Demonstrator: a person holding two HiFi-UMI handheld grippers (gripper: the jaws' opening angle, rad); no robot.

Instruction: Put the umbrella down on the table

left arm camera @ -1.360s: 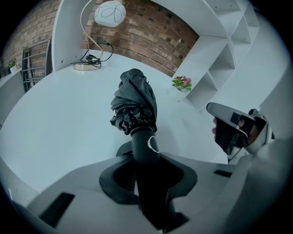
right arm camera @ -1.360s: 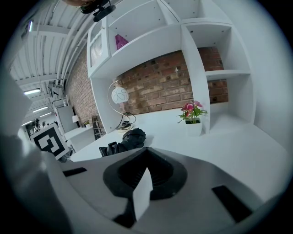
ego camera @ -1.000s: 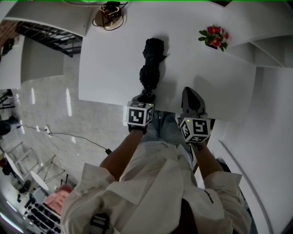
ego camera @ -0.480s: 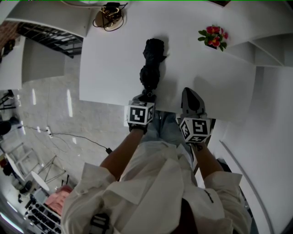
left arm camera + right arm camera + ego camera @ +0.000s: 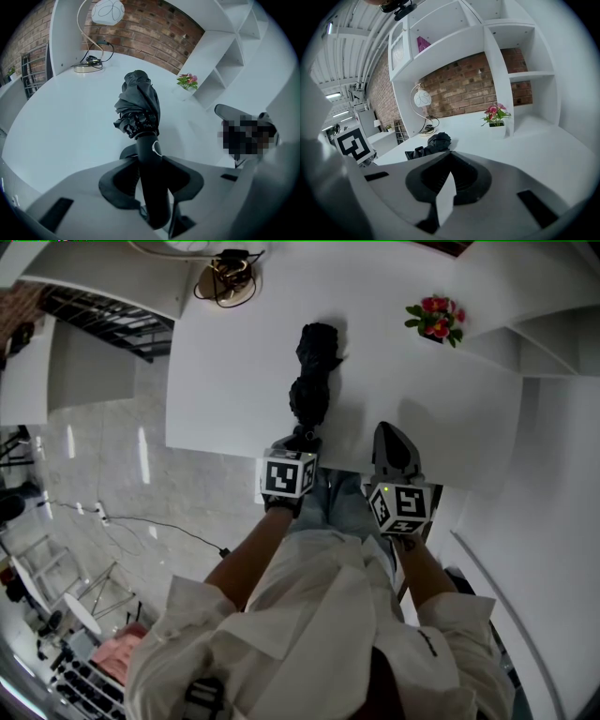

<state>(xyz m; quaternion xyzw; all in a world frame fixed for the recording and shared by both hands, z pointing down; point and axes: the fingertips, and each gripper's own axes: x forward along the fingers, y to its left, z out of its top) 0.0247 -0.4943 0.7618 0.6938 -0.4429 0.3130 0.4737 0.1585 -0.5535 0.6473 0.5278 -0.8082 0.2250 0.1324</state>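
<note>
White counter [image 5: 234, 362] spreads ahead of you, with a brick wall [image 5: 154, 28] and white shelves behind it. Your left tool [image 5: 151, 174] has its jaws spread; they have just been opening. The umbrella's black handle [image 5: 152, 157] stands between them with a little room at either side, so the pads do not seem to press on it. From there the folded black umbrella [image 5: 138, 105] runs straight away from you, its bundled canopy lying on the counter and its handle end close to the near edge. Your right tool [image 5: 394, 448] hangs just beside, over that same edge, jaws closed together on nothing. Farther out, a pot of pink flowers [image 5: 437, 315] and a lamp base [image 5: 223, 273] with its cable stand well apart from the umbrella.

By the look of it, you are at the release: the umbrella is down and only your withdrawal is left. Draw the left tool back along the handle's own line, keeping both jaws off it, because a nudge so near the edge could roll or drag it off.
</note>
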